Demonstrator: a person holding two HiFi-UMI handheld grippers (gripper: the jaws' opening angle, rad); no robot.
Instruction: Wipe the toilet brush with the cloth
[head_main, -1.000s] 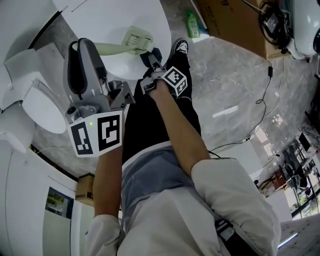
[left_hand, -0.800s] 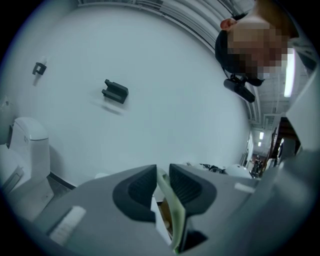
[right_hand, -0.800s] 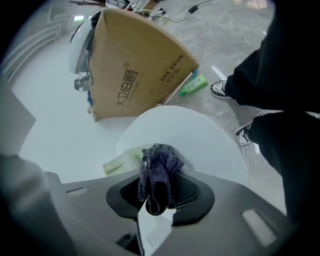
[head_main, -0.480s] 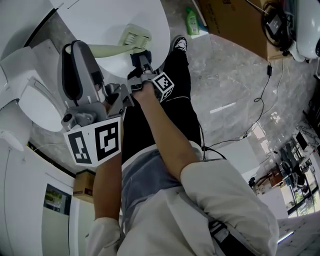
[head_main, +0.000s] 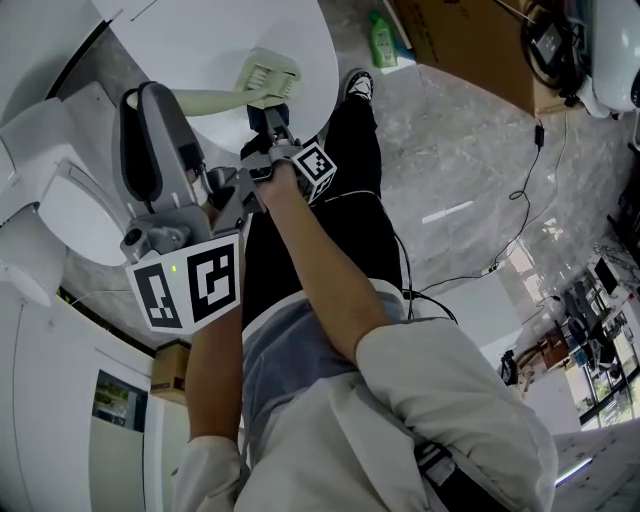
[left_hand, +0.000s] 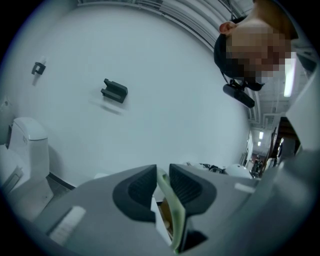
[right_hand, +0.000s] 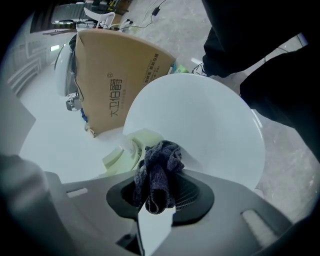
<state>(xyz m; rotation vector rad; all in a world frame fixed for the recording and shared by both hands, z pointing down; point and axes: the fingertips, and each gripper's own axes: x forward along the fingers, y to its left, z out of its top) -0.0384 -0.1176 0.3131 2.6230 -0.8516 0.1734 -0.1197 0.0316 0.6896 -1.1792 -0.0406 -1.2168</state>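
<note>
Right gripper (right_hand: 161, 196) pinches the dark cloth (right_hand: 159, 167) just beside the toilet brush (right_hand: 131, 149), whose handle (left_hand: 173, 212) the left gripper (left_hand: 162, 175) clamps; hard rubbing could tug the cloth free.

White round tabletop (head_main: 200, 40) up top, grey marble floor (head_main: 470, 150) round it. White toilet (head_main: 70, 210) at L by the wall. Green bottle (head_main: 383, 45) on floor just beside big cardboard box (head_main: 460, 50) w/ print on its side. Black cable (head_main: 538, 138) trails across floor. Smaller cardboard box (head_main: 170, 372) lower L. Black bracket (left_hand: 115, 91) on wall.
</note>
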